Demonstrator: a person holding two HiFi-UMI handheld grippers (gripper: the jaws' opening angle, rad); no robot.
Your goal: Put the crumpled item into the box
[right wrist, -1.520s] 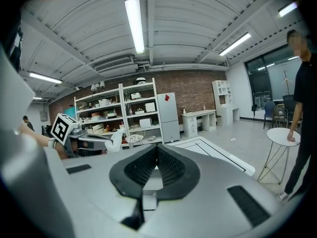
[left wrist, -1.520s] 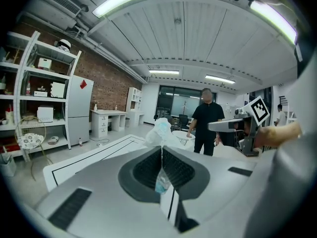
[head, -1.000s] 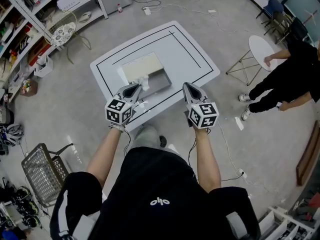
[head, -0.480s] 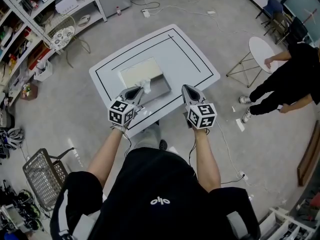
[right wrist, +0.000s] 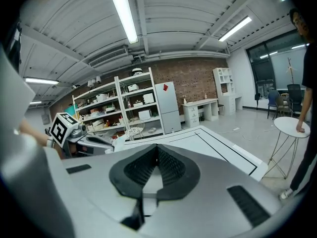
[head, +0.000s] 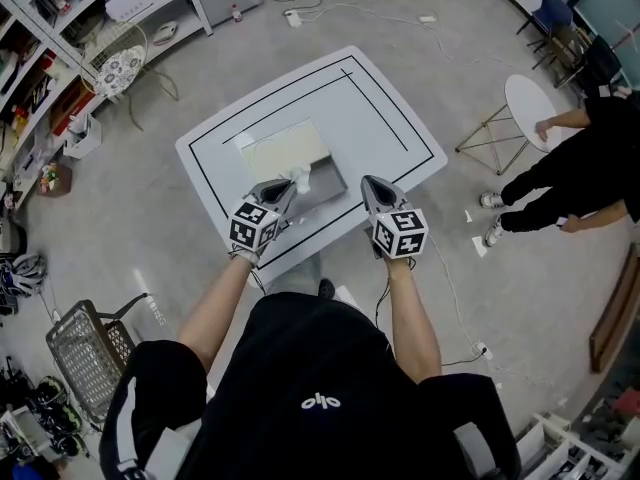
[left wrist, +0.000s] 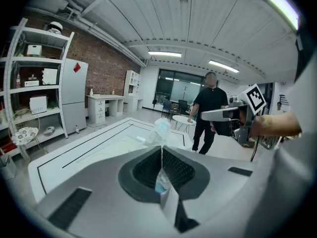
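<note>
**Carrying the crumpled wad to the box**

We are pinching the thin, translucent crumpled wad (left wrist: 161,129) in the left gripper (head: 287,190), jaws closed on it, just over the near rim of the shallow grey box (head: 330,181) lying toward the near edge of the table (head: 385,118). The right gripper (head: 370,184) is hanging alongside, jaws together on nothing. We are judging it best to lower over the box's middle before letting go, since such light, crinkly film may cling.
</note>
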